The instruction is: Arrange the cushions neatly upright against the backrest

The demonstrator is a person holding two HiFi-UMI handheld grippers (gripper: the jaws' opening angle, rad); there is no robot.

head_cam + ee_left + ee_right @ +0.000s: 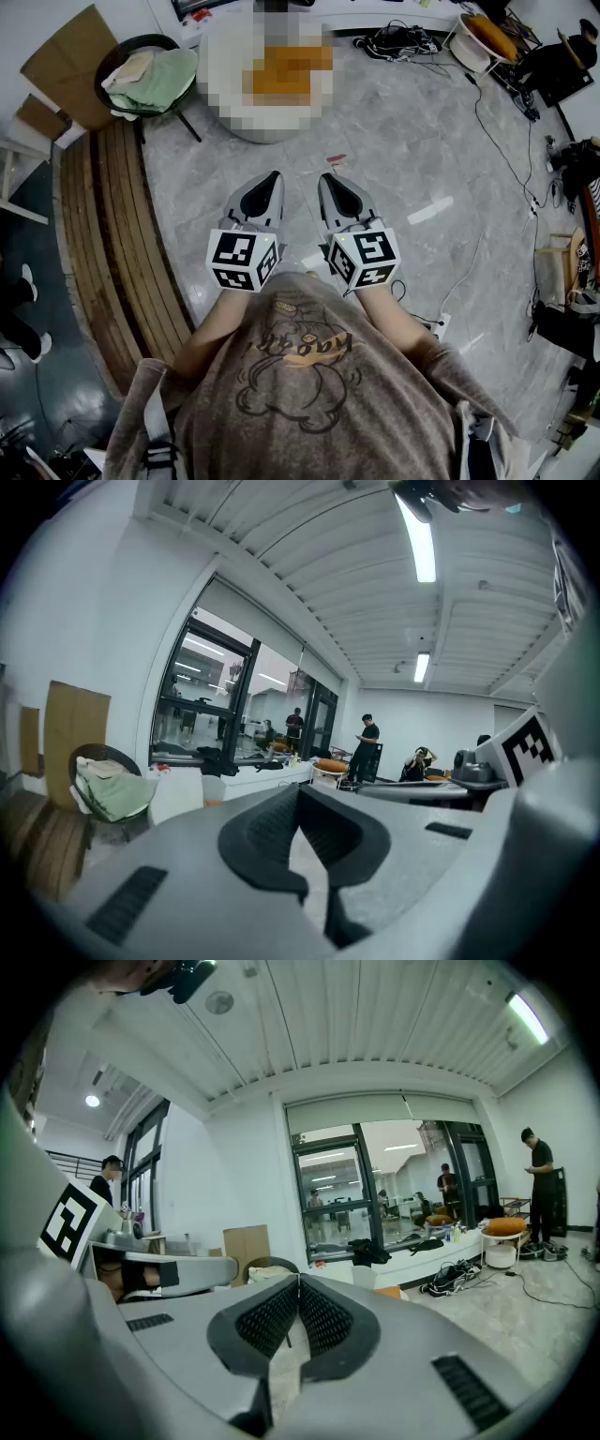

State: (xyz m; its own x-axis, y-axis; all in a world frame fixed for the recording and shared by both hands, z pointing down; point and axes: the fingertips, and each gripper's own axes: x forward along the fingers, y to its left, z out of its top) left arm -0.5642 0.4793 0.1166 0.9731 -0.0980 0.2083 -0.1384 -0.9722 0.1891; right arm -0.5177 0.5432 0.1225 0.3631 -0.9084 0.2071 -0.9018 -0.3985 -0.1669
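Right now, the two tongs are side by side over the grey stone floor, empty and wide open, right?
Not open: the left tongs and right tongs are both shut, tips together, as each gripper view shows. The rest holds.

Both arms reach forward from the torso. The left forearm (223, 321) and right forearm (390, 302) are bare and angle slightly inward. The left claw (274, 175) and the right claw (329, 177) are held side by side, near each other but not touching. Both point ahead and tip a little downward. Each carries its marker cube at the rear, just ahead of the wrist: the left cube (242, 261) and the right cube (364, 258). In the left gripper view the left claw's jaws meet pad against pad. In the right gripper view the right claw's jaws are likewise pressed together.
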